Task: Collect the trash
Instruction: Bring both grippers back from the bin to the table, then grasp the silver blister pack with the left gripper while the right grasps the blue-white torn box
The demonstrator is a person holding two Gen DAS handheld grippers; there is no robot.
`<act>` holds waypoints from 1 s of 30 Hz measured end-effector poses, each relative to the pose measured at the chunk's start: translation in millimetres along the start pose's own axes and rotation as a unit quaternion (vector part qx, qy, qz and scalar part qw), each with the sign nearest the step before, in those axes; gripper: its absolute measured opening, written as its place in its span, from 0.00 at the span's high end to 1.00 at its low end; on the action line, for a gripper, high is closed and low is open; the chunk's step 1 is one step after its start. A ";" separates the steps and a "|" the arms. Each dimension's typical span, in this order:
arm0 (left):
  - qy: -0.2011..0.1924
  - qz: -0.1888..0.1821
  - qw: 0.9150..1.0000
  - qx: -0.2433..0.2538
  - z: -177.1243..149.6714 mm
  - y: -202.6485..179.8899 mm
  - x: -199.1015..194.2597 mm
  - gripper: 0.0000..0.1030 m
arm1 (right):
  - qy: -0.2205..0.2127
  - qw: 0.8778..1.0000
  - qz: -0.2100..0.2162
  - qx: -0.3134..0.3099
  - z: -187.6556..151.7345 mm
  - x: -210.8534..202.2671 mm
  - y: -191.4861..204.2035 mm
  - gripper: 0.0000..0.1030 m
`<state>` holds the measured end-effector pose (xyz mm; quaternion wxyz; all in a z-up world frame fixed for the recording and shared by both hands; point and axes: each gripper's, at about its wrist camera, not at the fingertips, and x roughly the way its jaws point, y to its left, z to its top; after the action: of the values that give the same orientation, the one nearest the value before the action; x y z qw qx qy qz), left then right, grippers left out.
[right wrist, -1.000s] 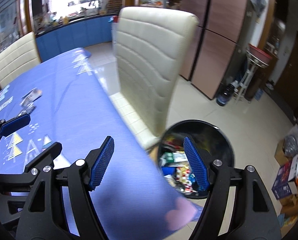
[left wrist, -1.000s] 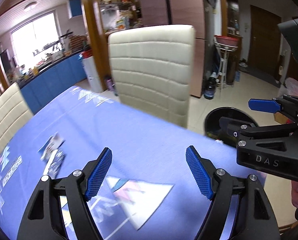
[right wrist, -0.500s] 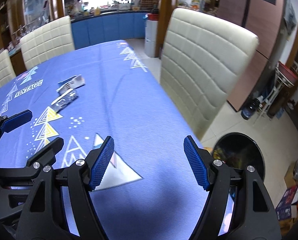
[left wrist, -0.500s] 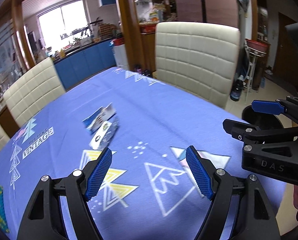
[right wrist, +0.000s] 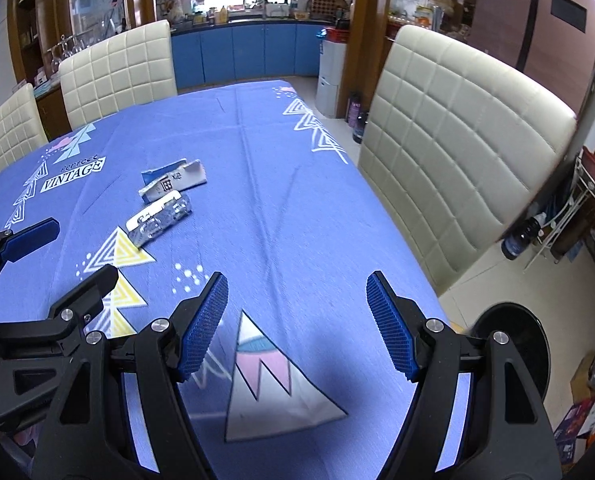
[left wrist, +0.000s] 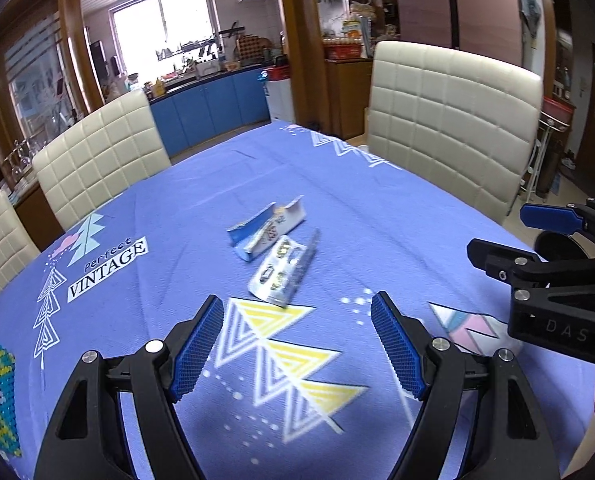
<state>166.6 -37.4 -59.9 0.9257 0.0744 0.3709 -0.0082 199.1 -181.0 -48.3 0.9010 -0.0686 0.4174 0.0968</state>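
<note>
1. Since the trash sits out in the middle, the big surface (left wrist: 377,216) with its blue cloth is the first thing I look at. It holds all the bits I need to pick up.
2. Two cream chairs stand at the edge, one on the far side (right wrist: 117,72) and one on the right side (right wrist: 457,140). They are pushed in close, so I think I have to reach over the cloth.
3. Down on the floor by the right corner is the round black bin (right wrist: 513,344). I think it stands there so I can drop trash in fast.
4. On my left hand, my left fingers (left wrist: 297,344) are spread wide and hold nothing. They point at the trash, which lies just ahead of them.
5. On my right hand, my right fingers (right wrist: 297,324) are spread wide too and hold nothing. They hang over the near corner, close to the bin.
6. Next is the torn blue and white box (left wrist: 267,228), which lies flat and open.
7. Smallest is the shiny pill pack (left wrist: 283,276). It lies just beside the box, nearer to me. I think I should grab this one first.
</note>
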 end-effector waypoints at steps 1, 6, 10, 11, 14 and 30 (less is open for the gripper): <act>0.001 0.001 1.000 -0.002 0.9 3.3 2.9 0.28 | 0.001 1.000 0.002 -0.001 2.2 3.5 1.8 0.30; 0.004 0.000 1.000 -0.019 5.0 20.6 20.0 0.20 | 0.010 1.000 0.009 -0.005 11.5 22.1 10.0 0.30; 0.009 0.002 1.000 -0.027 8.9 32.2 39.4 0.19 | 0.019 1.000 0.015 -0.008 19.4 41.5 15.5 0.30; 0.013 -0.002 0.999 -0.029 9.8 33.9 44.8 0.19 | 0.021 1.000 0.017 -0.007 21.2 46.1 16.2 0.30; 0.022 -0.012 0.999 -0.028 10.9 35.6 60.0 0.19 | 0.027 0.999 0.020 -0.005 26.9 59.4 17.6 0.30; 0.068 -0.049 0.996 -0.028 17.0 41.1 120.7 0.19 | 0.038 0.999 0.024 0.000 44.8 103.6 19.6 0.30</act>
<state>268.7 5.6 -125.4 0.8987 0.0309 0.4359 -0.0382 293.2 -140.6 -99.6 0.8820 -0.0625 0.4526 0.1157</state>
